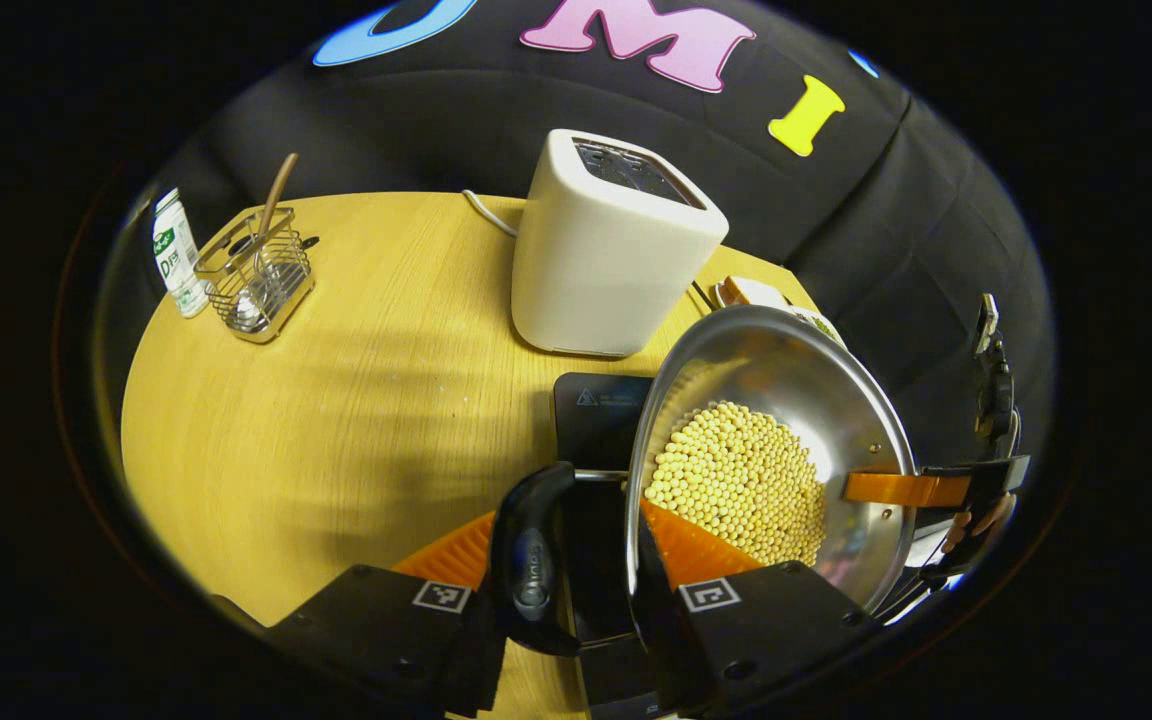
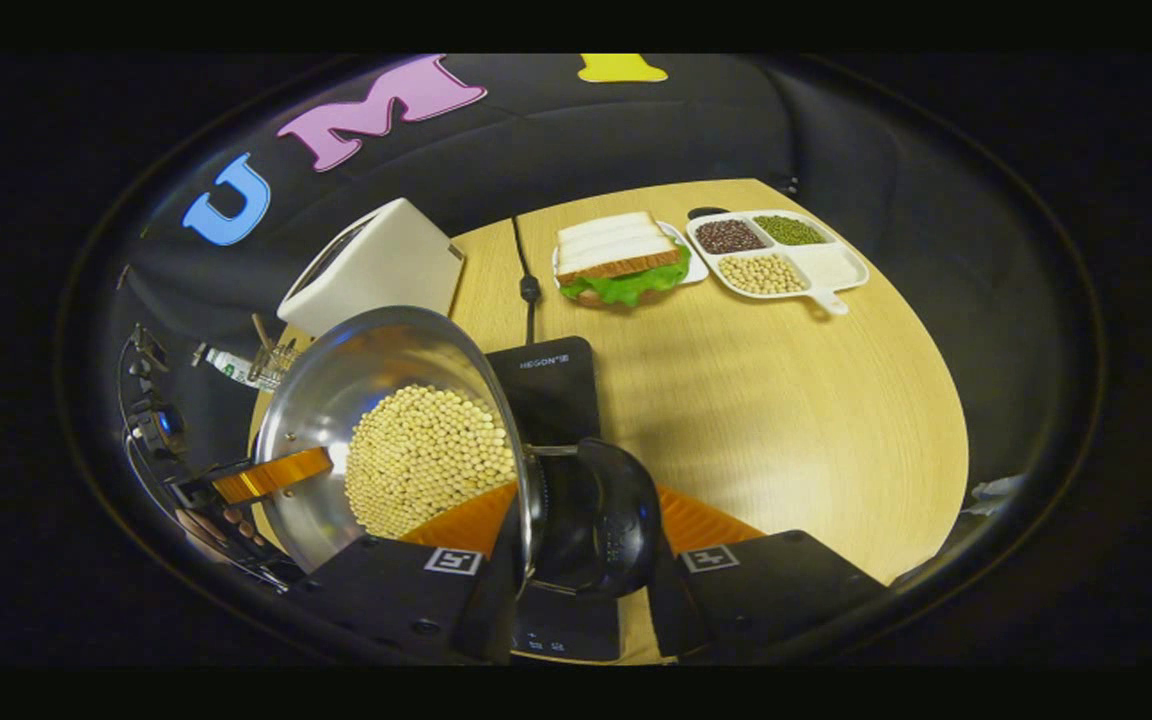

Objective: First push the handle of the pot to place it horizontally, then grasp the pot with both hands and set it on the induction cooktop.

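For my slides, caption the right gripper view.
Both grippers hold a steel pot of soybeans by its side handles above the black induction cooktop.

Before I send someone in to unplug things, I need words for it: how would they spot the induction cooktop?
Start at the tall white toaster on the round wooden table. In front of it lies the induction cooktop, a flat black slab. The steel pot of pale beans is held just above it; nothing else there is flat and black.
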### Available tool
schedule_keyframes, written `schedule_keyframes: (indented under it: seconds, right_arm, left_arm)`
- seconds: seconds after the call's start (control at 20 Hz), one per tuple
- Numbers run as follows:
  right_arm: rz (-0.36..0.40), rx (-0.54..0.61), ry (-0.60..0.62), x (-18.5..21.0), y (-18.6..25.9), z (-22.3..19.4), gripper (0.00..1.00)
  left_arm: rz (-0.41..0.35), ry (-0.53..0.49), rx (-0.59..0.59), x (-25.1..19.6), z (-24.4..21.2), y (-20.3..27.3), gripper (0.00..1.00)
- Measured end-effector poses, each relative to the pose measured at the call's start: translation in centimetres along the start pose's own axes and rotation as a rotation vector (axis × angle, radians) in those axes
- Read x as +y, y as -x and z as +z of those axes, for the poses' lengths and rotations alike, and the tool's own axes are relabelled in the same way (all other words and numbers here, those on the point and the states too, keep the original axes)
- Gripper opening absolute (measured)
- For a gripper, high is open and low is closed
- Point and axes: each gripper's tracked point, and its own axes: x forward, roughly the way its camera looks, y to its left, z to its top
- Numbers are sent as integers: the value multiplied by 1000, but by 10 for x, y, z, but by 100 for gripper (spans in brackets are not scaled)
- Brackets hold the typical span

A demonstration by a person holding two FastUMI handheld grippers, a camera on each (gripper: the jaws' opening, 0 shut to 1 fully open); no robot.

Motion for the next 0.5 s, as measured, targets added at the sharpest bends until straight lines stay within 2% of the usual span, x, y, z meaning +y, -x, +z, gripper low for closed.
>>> schedule_keyframes:
  seconds: [0.5]
  right_arm:
    - [0,-4,1,-1,0,0,59]
  left_arm:
    - [1,3,8,0,-1,0,61]
